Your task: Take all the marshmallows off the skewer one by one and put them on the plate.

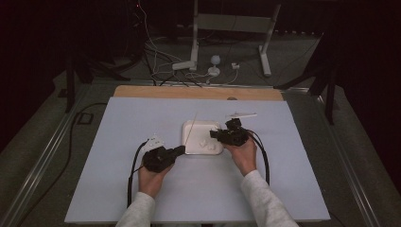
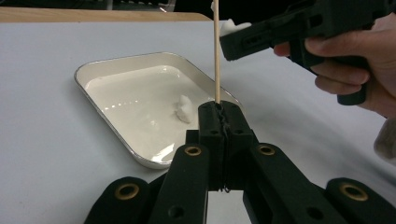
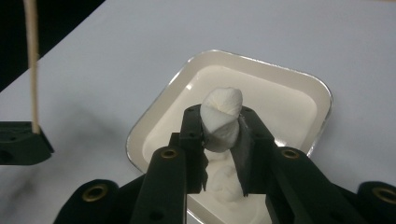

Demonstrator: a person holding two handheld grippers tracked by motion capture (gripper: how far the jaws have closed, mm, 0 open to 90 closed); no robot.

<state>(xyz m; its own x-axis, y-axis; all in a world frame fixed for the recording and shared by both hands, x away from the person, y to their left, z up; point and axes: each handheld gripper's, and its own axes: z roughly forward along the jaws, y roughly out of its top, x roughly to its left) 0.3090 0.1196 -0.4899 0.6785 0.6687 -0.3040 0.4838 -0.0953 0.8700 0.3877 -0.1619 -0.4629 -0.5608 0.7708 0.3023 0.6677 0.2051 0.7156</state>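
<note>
A thin wooden skewer (image 2: 217,51) stands upright in my left gripper (image 2: 219,112), whose jaws are shut on its lower end just in front of the near rim of a white rectangular tray (image 2: 107,65). One white marshmallow (image 2: 185,109) lies in the tray. My right gripper (image 3: 219,123) is shut on another marshmallow (image 3: 221,119), held over the tray (image 3: 261,63) with a further piece (image 3: 224,179) lying below it. In the high view the left gripper (image 1: 180,150) is at the tray's (image 1: 202,126) front left corner and the right gripper (image 1: 213,134) at its right side.
The tray sits mid-table on a pale sheet (image 1: 142,189). A white strip (image 1: 241,115) lies behind the right hand. A wooden board edge (image 1: 198,92) runs along the far side, with cables and stand legs (image 1: 265,52) on the floor beyond.
</note>
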